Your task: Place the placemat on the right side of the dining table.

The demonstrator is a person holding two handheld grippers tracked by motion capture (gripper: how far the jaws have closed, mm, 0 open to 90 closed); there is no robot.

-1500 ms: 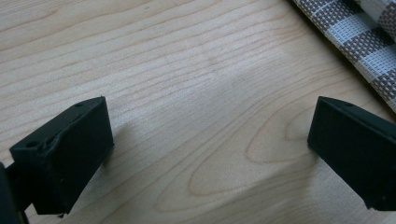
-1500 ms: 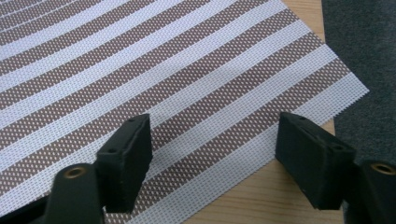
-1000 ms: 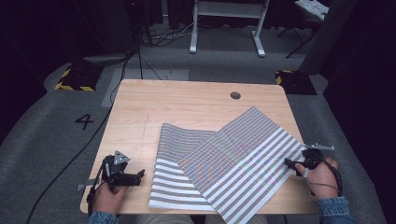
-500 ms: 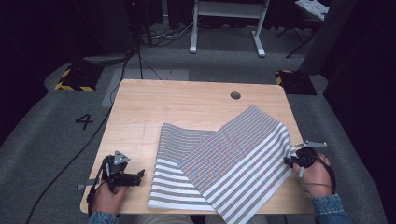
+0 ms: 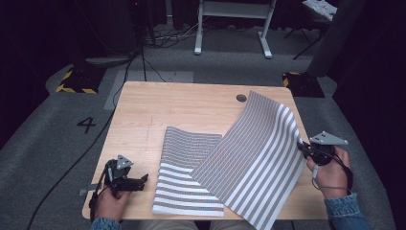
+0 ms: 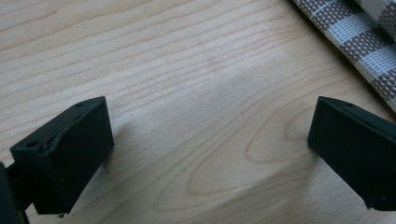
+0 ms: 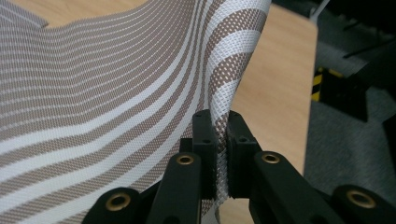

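Two woven mats with brown and white stripes lie on the wooden table (image 5: 182,105). The lower mat (image 5: 184,187) rests flat near the front edge. The upper mat (image 5: 253,148) overlaps it, and its right side curves up off the table. My right gripper (image 5: 302,146) holds that raised edge. Its jaws have just been closing and now pinch the mat (image 7: 116,93) between the pads of my right gripper (image 7: 219,135). My left gripper (image 5: 141,181) lies on the table at the front left, open. Bare wood shows between the jaws of my left gripper (image 6: 210,154), with a mat corner (image 6: 355,37) off to one side.
A round cable hole (image 5: 241,97) sits near the table's far right edge. On the floor around the table are a cable (image 5: 95,143), a number 4 mark (image 5: 87,124), yellow-and-black striped blocks (image 5: 74,81), and a white stand's legs (image 5: 230,28) behind.
My right gripper has shut on the upper mat's right edge and risen, so that side now curls up off the table. The left hand has stayed where it was.
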